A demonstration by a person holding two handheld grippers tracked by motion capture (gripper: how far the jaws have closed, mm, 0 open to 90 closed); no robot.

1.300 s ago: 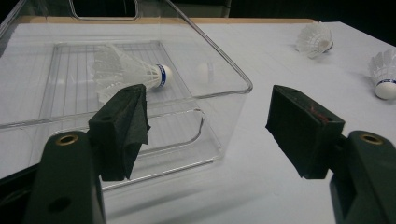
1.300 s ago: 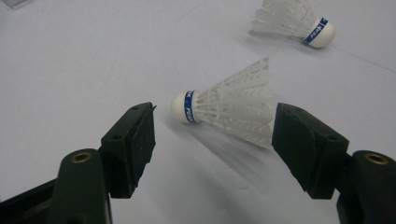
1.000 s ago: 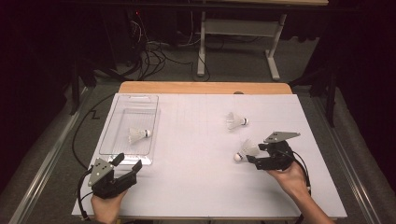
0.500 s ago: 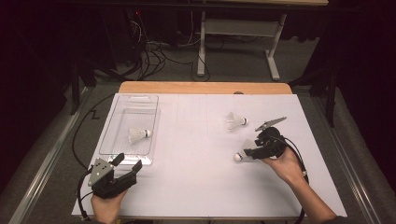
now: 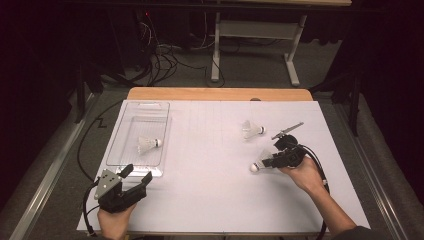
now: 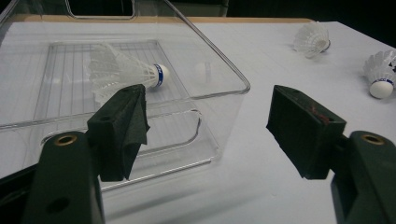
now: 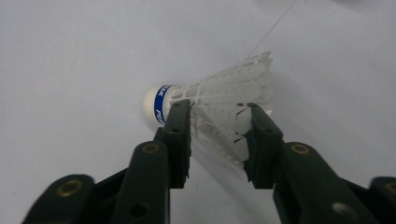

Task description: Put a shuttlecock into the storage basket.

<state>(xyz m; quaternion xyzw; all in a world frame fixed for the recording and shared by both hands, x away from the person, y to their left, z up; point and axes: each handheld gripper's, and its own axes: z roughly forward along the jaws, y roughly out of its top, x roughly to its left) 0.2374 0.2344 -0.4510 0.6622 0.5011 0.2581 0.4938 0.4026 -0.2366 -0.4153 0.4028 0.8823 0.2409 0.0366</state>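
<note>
White plastic shuttlecock (image 7: 219, 105) lies on the counter (image 5: 210, 200) at its right side, the right tool (image 7: 218, 133) having just been closing and now pinching its skirt. Blue cork band carries white lettering, cut off, unreadable. Left tool (image 6: 208, 126) spread, empty, facing the clear tray (image 6: 224, 70).

The white-covered worktop (image 5: 210, 175) carries a clear tray (image 5: 122, 145) near its left edge and two shuttlecocks toward its right edge: one (image 5: 251, 129) farther back, one (image 5: 260, 162) nearer the front.
</note>
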